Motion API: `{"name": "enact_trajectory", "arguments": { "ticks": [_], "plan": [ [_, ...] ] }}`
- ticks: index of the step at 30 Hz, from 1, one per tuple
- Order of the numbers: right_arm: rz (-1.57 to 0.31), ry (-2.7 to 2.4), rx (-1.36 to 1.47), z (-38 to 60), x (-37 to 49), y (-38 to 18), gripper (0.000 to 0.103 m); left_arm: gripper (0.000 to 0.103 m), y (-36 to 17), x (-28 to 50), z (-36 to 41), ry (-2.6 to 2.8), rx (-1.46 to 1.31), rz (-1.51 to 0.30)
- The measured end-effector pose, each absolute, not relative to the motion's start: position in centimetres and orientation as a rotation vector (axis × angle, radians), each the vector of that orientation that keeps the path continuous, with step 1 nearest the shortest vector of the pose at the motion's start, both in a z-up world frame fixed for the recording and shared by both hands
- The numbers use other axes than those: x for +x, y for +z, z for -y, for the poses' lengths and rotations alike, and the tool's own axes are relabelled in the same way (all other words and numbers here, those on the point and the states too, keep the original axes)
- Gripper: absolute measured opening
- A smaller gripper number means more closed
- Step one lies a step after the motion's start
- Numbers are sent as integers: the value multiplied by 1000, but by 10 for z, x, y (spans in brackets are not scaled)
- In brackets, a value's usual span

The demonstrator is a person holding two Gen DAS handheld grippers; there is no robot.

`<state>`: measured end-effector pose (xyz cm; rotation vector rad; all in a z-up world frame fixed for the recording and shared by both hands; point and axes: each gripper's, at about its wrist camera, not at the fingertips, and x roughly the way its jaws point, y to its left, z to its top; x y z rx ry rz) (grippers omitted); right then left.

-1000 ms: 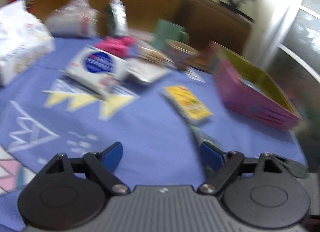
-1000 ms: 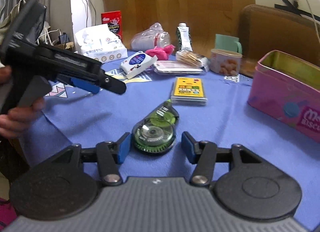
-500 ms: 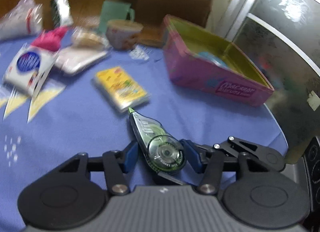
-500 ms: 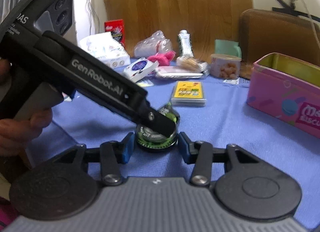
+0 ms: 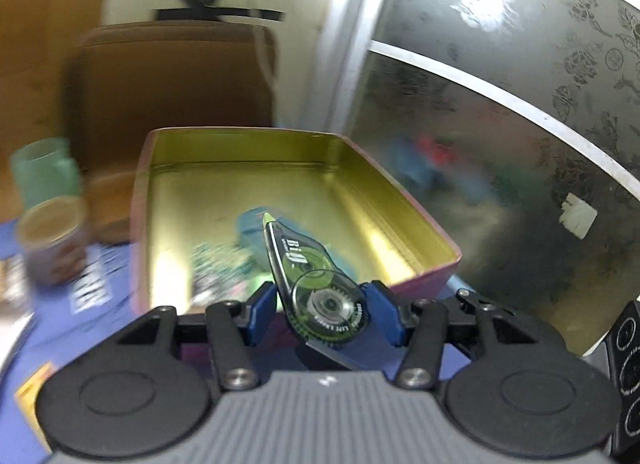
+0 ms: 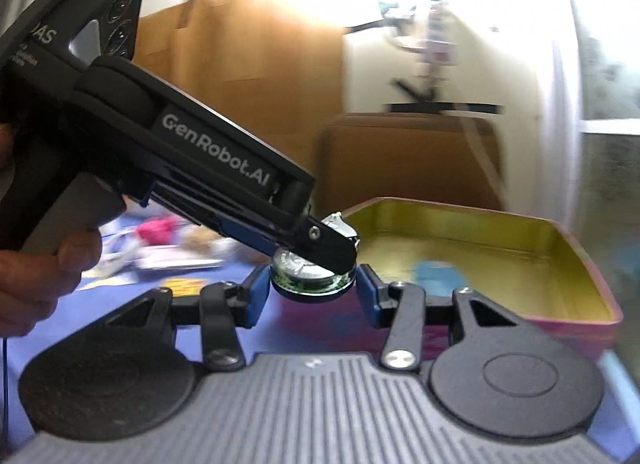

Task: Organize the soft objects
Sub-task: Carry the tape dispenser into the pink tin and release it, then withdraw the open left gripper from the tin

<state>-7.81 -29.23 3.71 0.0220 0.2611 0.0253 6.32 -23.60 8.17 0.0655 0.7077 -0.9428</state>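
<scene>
My left gripper [image 5: 322,310] is shut on a green and clear correction tape dispenser [image 5: 316,284], its tip pointing over the open pink tin [image 5: 424,220]. The tin has a gold inside and holds a blue item [image 5: 252,224] and some blurred things. In the right wrist view the left gripper [image 6: 320,248] reaches in from the left with the dispenser [image 6: 312,276] held near the tin's near rim [image 6: 572,320]. My right gripper [image 6: 312,296] is open; the dispenser hangs between its blue pads [image 6: 256,296] without clear contact.
A green mug [image 5: 44,172] and a snack cup [image 5: 52,240] stand left of the tin on the blue cloth [image 5: 80,328]. A yellow packet [image 5: 30,396] lies at the lower left. A brown chair back [image 5: 172,76] and a frosted glass door [image 5: 520,124] are behind.
My left gripper closed on the dispenser, lifted it off the cloth and carried it right to the tin. My right gripper followed toward the tin and stayed open.
</scene>
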Motion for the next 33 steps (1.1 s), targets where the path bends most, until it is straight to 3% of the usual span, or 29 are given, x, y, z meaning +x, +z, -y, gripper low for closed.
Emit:
{"name": "enact_trajectory", "arguments": {
  "ticks": [8,13,25,33],
  "plan": [
    [-308,-162,52,360,-58,26,51,55,65,70,323,-948,178,-679],
    [-307,-234,67,373,-56,19,58,68,61,67,313,-938,164,-675],
    [-263,-129,81,321,-85,22,58,73,65,32,201,-897,67,-615],
    [-347,87,39,256,-74,15,58,73,32,30,92,-665,19,-677]
  ]
}}
